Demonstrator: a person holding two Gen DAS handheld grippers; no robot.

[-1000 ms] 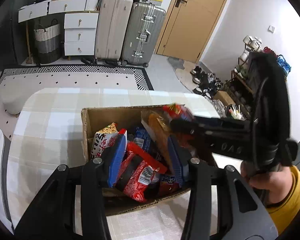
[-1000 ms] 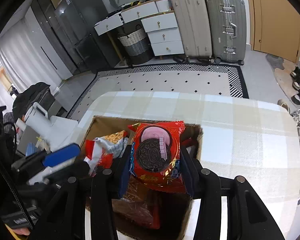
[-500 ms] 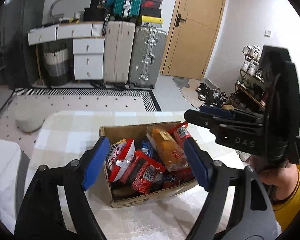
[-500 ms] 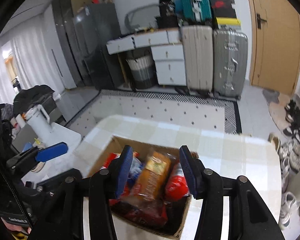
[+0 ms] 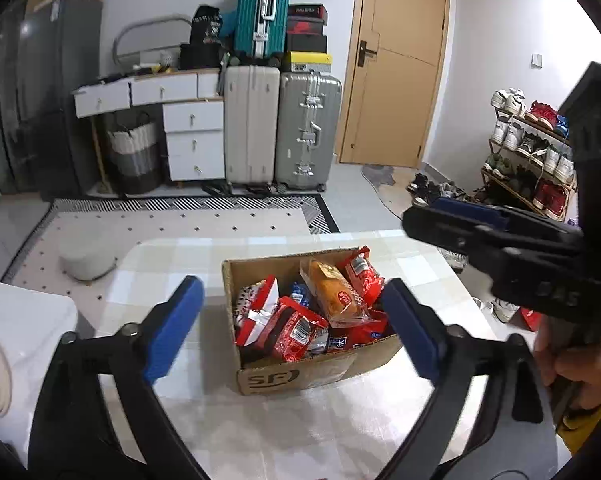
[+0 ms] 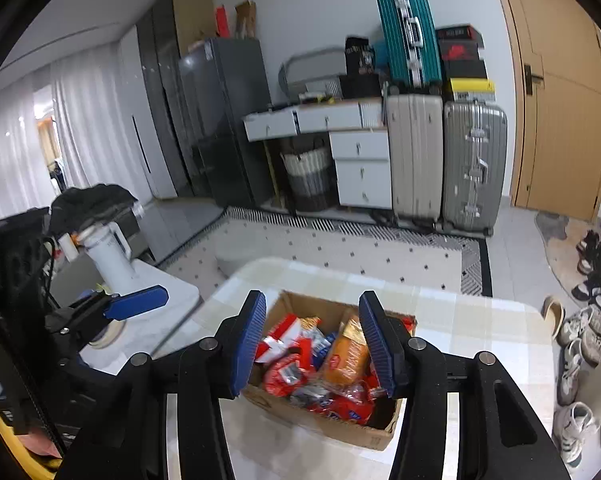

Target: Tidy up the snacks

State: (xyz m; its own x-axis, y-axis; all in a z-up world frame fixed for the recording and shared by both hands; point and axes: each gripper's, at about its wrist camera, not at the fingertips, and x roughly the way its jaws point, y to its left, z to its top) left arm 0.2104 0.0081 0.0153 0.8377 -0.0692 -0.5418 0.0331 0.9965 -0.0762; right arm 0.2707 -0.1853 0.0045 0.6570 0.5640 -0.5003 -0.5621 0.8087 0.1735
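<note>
- The cardboard box [image 5: 308, 372] stands on the checked table [image 5: 172, 264] and serves as the reference landmark. It is open at the top and filled with snack packets.
- Left gripper [image 5: 292, 326]: the jaws have just been opening and now stand wide apart, with nothing between the blue pads. The pads hover above the near side of the box, one to each side of it; neither touches it.
- Right gripper [image 6: 312, 338]: the jaws have opened a little further and stand part open and empty. They hover above the box.
- An orange packet [image 5: 334, 294] lies tilted on top of the red packets [image 5: 296, 332], toward the far right corner of the box.
- Left wrist view only: the printed front wall of the box, the shoe rack [image 5: 528, 160] to the right of the box, and a hand [image 5: 572, 360] holding the right gripper's handle.
- Right wrist view only: a white jug [image 6: 108, 252] on a side surface left of the box, the curtains [image 6: 40, 140] beyond it, and one blue pad of the left gripper, seen from the side.
- Both views: suitcases [image 5: 280, 128] and a door [image 5: 392, 64] stand well beyond the box.
</note>
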